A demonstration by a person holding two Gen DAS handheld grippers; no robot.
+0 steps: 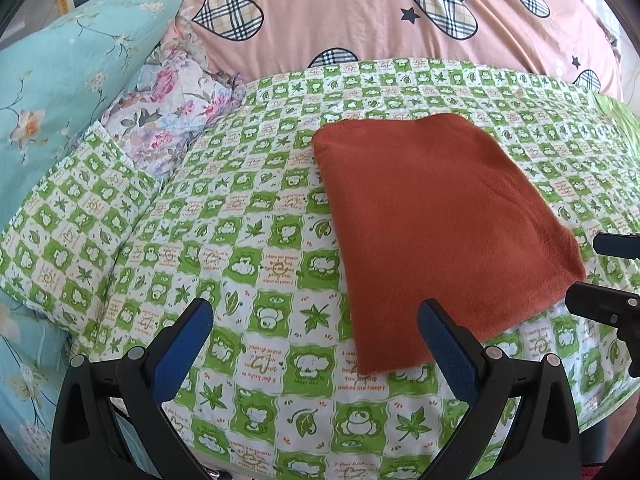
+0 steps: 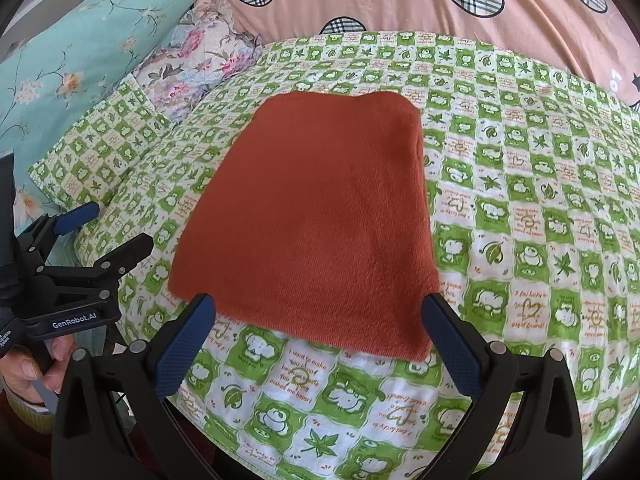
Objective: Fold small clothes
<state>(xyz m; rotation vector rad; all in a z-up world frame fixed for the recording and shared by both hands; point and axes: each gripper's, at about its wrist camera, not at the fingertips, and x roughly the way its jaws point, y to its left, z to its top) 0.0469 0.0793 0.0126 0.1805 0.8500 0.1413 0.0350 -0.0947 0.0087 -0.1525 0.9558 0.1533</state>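
Note:
A rust-orange garment lies folded into a flat rectangle on the green-and-white checked bed sheet. It fills the middle of the right wrist view. My left gripper is open and empty, just short of the garment's near left corner. My right gripper is open and empty, its fingers to either side of the garment's near edge. The right gripper's fingers show at the right edge of the left wrist view; the left gripper shows at the left of the right wrist view.
A green checked pillow, a floral cloth and a turquoise flowered pillow lie at the left. A pink quilt with plaid hearts is bunched along the back. The bed's near edge runs just below the grippers.

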